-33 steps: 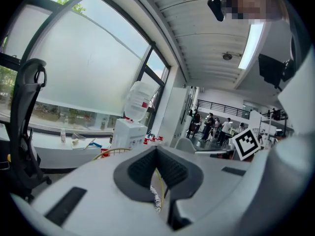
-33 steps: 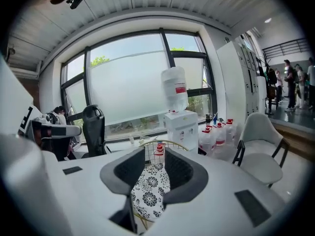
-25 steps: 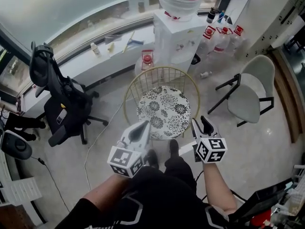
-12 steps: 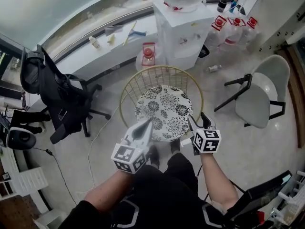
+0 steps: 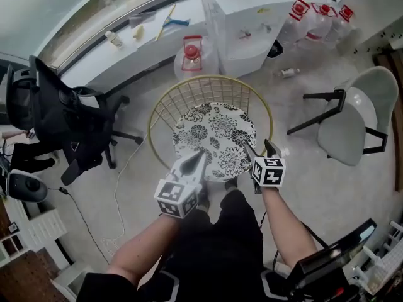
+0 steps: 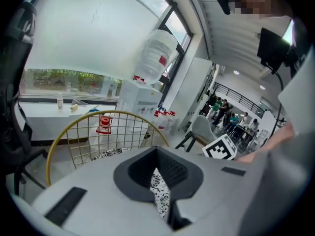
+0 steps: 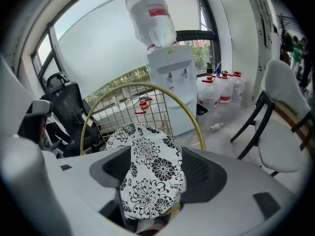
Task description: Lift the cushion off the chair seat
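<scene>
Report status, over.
Left gripper shut. Right gripper jaws just been opening, cushion edge lined up between, ungripped. It lies flat on chair. Path clear.

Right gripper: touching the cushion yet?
Cannot tell. In the right gripper view the jaws of the right gripper, which have just been opening, stand wide with the cushion framed between them; the head view only overlaps its tips with the cushion's edge.

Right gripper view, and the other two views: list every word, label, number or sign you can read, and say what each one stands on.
No word or number can be read in any view.
Red label on the water bottle: print too blurred to read.
Red labels on the spare jugs on the floor: too small to read.
Marker cube: black-and-white square pattern, no letters.
</scene>
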